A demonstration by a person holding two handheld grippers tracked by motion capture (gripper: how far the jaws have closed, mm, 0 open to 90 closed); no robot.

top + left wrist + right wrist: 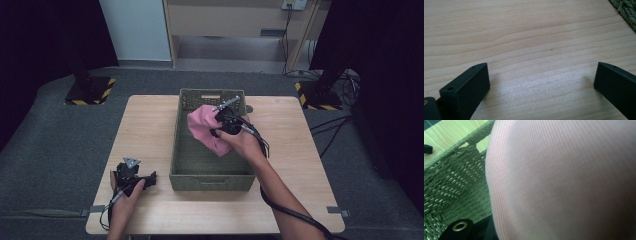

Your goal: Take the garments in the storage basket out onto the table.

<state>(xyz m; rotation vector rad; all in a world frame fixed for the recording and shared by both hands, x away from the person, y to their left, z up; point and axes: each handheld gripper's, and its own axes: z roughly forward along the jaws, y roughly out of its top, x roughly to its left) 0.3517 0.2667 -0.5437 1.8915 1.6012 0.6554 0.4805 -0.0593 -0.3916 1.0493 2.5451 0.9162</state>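
Pink cloth (207, 129) hangs bunched from my right gripper (223, 121), over the green woven basket (210, 181). Grip looks closed on it, though fabric drapes over the jaws in the right gripper view, so the pinch itself is hidden. To do this well I'd keep the clamp firm and move straight, keeping the trailing fold below clear of the basket wall. Left gripper (541, 82) rests spread wide, empty, bare wooden table (524, 32) between its jaws.
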